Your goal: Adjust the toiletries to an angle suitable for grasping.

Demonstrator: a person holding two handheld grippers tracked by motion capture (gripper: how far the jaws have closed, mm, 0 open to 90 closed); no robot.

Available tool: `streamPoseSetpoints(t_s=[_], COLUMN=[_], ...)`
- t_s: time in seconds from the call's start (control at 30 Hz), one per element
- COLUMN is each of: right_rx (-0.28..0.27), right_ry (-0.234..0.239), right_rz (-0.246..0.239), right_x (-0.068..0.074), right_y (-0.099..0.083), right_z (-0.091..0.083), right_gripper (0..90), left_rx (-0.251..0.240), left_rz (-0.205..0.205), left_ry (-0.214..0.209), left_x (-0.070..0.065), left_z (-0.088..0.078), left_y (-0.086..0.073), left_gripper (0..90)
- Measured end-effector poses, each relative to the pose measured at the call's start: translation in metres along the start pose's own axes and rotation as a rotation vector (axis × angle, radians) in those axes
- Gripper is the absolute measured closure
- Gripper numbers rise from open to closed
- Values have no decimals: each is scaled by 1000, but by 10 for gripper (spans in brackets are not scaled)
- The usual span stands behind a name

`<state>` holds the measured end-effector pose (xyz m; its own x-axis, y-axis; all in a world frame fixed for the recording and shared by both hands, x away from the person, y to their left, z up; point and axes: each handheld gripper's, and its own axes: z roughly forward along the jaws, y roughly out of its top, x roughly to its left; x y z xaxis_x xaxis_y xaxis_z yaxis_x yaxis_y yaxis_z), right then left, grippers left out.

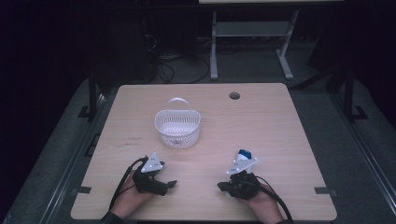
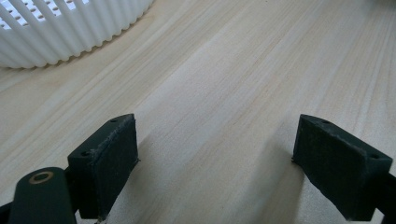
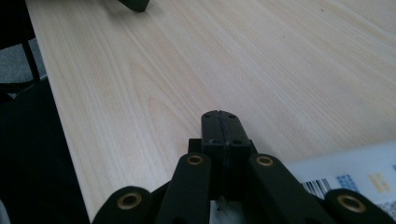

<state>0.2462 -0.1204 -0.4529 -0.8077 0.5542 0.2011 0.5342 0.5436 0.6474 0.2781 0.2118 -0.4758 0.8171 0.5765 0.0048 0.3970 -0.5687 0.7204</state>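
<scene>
My left fingers (image 2: 105, 163) stood wide apart over the bare worktop (image 2: 224, 93), holding nothing. My right fingers (image 3: 219, 133) were pressed tight together, empty.

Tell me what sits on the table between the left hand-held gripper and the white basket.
Nothing visible. The left hand-held gripper has its jaws open and empty, and bare wood of the table runs from them to the ribbed wall of the white basket. The high view shows the same clear stretch between them.
</scene>
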Motion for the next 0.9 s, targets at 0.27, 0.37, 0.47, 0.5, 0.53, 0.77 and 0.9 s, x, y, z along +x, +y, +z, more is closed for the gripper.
streamPoseSetpoints(t_s=[0.27, 0.37, 0.47, 0.5, 0.53, 0.77, 0.9], right_rx=[3, 6, -1, -1, 1, 15, 14], right_ry=[-17, -23, -35, -37, -40, -67, -78], right_rz=[15, 35, 38, 37, 42, 54, 60], right_x=[-2, -3, -5, -6, -6, -10, -11], right_y=[-13, -17, -21, -23, -24, -34, -39], right_z=[-13, -18, -23, -24, -26, -35, -39], right_gripper=[894, 894, 894, 894, 894, 894, 894], left_rx=[0, 0, 0, 0, 0, 0, 0], left_rz=[-1, 0, 0, 0, -1, 0, 0], left_ry=[1, 1, 1, 0, 1, 1, 1], left_x=[0, 0, 0, 0, 0, 0, 0], left_z=[0, 0, 0, 0, 0, 0, 0], left_y=[0, 0, 0, 0, 0, 0, 0], left_gripper=[129, 129, 129, 129, 129, 129, 129])
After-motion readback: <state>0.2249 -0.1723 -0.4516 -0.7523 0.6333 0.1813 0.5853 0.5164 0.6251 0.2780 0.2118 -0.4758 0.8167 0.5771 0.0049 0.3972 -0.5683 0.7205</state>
